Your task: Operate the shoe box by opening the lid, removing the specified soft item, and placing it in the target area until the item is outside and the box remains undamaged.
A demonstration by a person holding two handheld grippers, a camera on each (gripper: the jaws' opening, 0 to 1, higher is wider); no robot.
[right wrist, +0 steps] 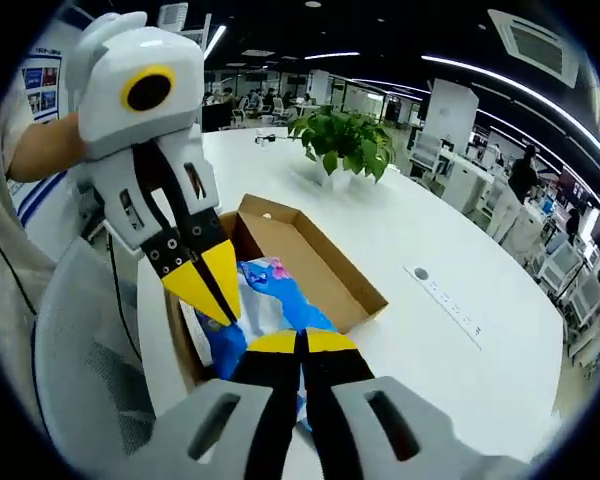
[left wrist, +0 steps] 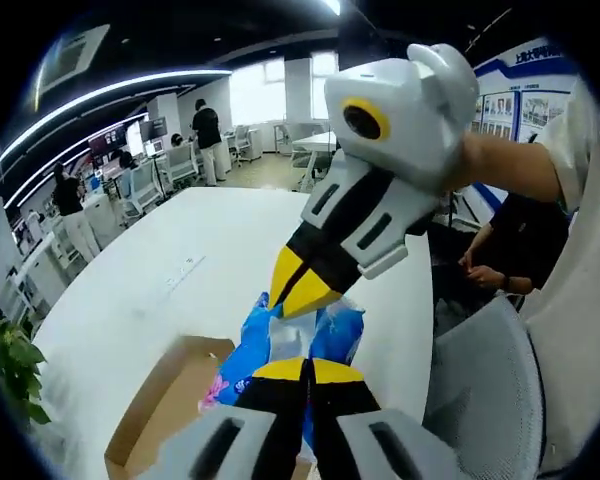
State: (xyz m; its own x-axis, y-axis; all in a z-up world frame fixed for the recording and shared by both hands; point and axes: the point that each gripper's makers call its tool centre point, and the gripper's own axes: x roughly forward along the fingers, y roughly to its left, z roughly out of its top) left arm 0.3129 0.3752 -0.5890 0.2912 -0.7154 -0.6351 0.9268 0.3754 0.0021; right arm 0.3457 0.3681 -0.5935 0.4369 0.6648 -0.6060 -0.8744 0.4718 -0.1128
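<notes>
Both tongs are pinched onto the same soft blue packet (left wrist: pixel 280 340), and that is the thing to get right just now. In the left gripper view my left tongs (left wrist: pixel 307 368) rise from the bottom with their yellow tips pressed together on the packet's near edge, while my right tongs (left wrist: pixel 302 290) come down from above and bite its upper edge. In the right gripper view the arrangement mirrors: my right tongs (right wrist: pixel 302 342) close on the packet (right wrist: pixel 265 305) at the bottom, and the left tongs (right wrist: pixel 212 285) reach in from the left, tips shut on the crinkled plastic. The packet, blue with a pale panel and a pink patch, seems lifted just above the open cardboard shoe box (right wrist: pixel 325 265), whose brown interior lies beneath it on the white table (right wrist: pixel 460 240); whether its lower end touches the box floor I cannot tell. To do this step well, I judge I should raise both hands together and evenly, so the film is not stretched or torn between the two grips, and keep the packet clear of the box walls so the cardboard isn't dragged or bent. Once it is above the rim, I should carry it sideways to open table surface, away from the potted plant (right wrist: pixel 345 140), and lower it before easing either grip.
</notes>
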